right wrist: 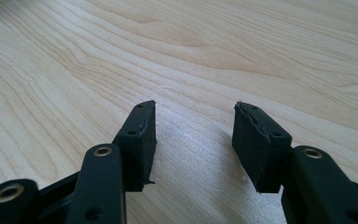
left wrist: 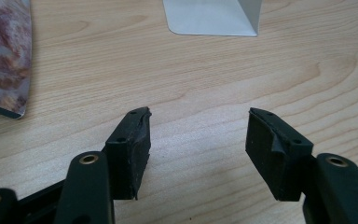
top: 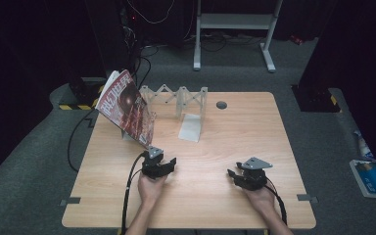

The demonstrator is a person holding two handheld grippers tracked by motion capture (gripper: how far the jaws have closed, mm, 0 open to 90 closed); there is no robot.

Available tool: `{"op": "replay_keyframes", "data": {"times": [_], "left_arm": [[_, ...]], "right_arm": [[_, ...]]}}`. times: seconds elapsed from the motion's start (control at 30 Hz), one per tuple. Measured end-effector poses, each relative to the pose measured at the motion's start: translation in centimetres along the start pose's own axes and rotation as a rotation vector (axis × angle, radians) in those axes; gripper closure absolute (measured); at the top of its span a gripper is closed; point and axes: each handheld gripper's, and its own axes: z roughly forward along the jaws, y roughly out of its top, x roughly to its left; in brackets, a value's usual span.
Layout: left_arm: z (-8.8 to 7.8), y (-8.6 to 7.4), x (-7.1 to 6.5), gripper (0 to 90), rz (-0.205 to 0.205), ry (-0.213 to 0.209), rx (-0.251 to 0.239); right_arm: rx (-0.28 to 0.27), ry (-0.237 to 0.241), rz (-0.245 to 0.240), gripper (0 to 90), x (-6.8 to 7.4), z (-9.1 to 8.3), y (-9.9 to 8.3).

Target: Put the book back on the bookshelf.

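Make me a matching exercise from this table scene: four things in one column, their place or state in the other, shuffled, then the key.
1. magazine
2. left gripper
3. right gripper
4. white bookend

a. stands mid-table, by the folding rack
b. open, near right part of the table
c. leans tilted at the far left
d. open, just in front of the magazine's lower corner

Pairs: 1-c, 2-d, 3-b, 4-a

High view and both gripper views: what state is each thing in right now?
Magazine: closed, tilted, leaning at the rack's left end.
Rack: upright, stretched open, slots empty.
Bookend: upright, base flat on table.
Left gripper: open, empty.
Right gripper: open, empty.
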Motion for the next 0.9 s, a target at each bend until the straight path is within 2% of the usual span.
{"op": "replay_keyframes", "data": {"times": [0.13, 0.37, 0.5, 0.57, 0.7, 0.9], "left_arm": [[0.2, -0.1, -0.1, 40.1, 0.002, 0.010, 0.003], [0.7, -0.3, -0.3, 39.9, 0.029, 0.034, 0.020], [0.7, -0.6, -0.4, 39.9, 0.035, 0.048, -0.001], [0.8, -0.7, -0.6, 39.6, 0.044, 0.058, -0.007], [1.0, -0.9, -1.2, 38.2, 0.100, 0.090, -0.005], [1.0, -0.9, -1.2, 37.6, 0.101, 0.088, -0.010]], "right_arm": [[0.000, 0.000, 0.000, 49.5, 0.0, 0.0, 0.0], [0.000, 0.000, 0.000, 49.5, 0.0, 0.0, 0.0], [0.000, 0.000, 0.000, 49.4, 0.0, 0.0, 0.0], [0.000, 0.001, 0.001, 49.3, 0.0, 0.0, 0.0], [0.000, 0.001, 0.001, 49.2, 0.0, 0.0, 0.0], [-0.001, 0.001, 0.000, 49.1, 0.0, 0.0, 0.0]]}}
